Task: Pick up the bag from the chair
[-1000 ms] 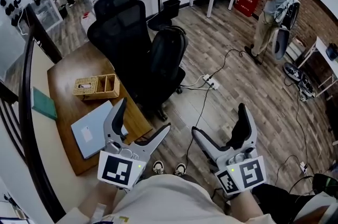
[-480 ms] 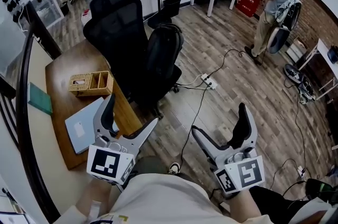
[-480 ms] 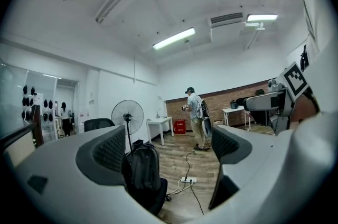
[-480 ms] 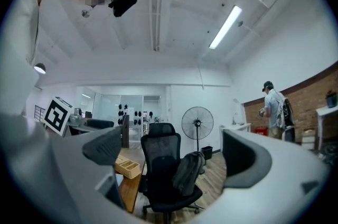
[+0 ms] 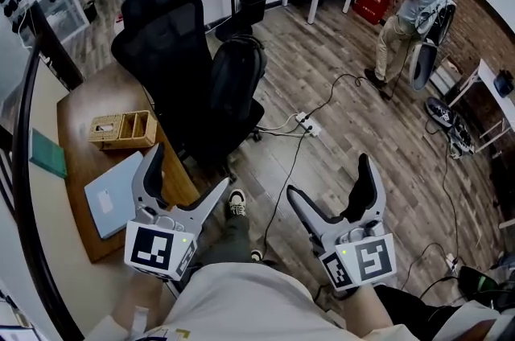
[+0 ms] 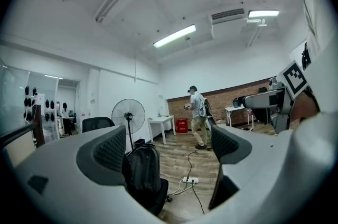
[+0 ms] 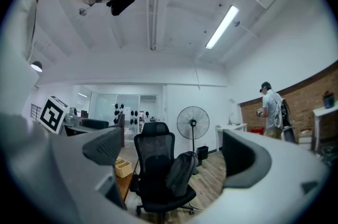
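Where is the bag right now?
In the head view, the black bag sits on the office chair, just right of the wooden desk.

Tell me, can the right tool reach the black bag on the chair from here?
Probably not yet: the right tool is open with a free path, but the bag on the chair sits well beyond it.
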Tool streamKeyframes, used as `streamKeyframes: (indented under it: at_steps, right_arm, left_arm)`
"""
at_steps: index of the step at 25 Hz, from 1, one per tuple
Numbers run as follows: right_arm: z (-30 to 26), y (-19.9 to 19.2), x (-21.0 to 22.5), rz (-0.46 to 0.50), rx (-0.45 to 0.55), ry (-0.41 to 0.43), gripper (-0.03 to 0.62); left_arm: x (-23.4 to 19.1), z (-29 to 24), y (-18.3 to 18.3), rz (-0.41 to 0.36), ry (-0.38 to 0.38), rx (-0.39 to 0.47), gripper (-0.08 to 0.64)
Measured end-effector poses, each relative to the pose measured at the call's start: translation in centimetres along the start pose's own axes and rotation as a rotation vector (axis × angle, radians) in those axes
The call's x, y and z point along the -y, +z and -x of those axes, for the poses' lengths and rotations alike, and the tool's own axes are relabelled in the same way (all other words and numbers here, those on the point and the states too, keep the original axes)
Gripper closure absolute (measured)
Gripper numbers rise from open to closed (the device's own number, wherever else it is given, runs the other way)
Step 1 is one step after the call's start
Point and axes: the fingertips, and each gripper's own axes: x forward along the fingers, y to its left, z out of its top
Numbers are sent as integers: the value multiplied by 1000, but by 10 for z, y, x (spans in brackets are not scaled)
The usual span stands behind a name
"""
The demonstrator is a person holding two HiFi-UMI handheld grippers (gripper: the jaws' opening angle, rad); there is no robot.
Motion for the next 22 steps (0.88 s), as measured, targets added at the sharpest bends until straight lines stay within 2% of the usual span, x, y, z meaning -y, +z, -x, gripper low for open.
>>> streamKeyframes:
  at_steps: [13,22]
  right_arm:
    - [-80,-32,35,-11,-62,29,-5]
    - [-174,-39,64,-31,-95,0,-3]
  left_arm:
    - [-33,-80,-34,27,7,-67,75]
    - [-95,-163,-36,31,14,-71,75]
